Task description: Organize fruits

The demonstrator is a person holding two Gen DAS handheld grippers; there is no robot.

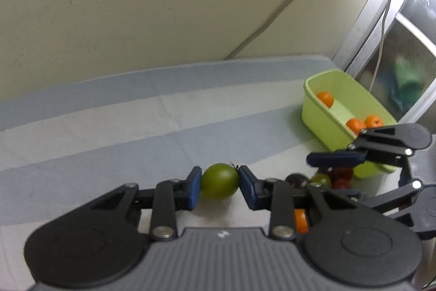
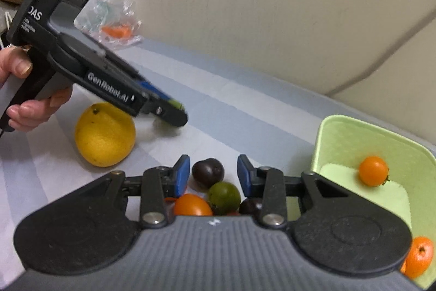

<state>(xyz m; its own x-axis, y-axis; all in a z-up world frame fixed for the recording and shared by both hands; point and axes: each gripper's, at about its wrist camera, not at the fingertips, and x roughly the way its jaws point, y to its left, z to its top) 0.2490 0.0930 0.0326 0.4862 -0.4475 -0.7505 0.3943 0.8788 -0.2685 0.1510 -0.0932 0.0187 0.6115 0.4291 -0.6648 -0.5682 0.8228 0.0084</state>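
My left gripper (image 1: 220, 183) is shut on a green tomato (image 1: 219, 181) and holds it above the striped cloth; it also shows in the right wrist view (image 2: 174, 111). My right gripper (image 2: 213, 172) is open, over a pile of small fruits: a dark purple one (image 2: 208, 172), a green one (image 2: 224, 197) and an orange one (image 2: 192, 205). In the left wrist view the right gripper (image 1: 331, 173) hangs over that pile (image 1: 321, 180). A light green tub (image 1: 327, 122) holds three small oranges (image 1: 325, 98); it also shows at the right of the right wrist view (image 2: 340, 138).
A large yellow citrus (image 2: 105, 134) lies on the cloth left of the pile. A crumpled clear plastic bag (image 2: 114, 15) lies by the wall. The wall runs behind the surface, and a window frame (image 1: 381, 26) stands behind the tub.
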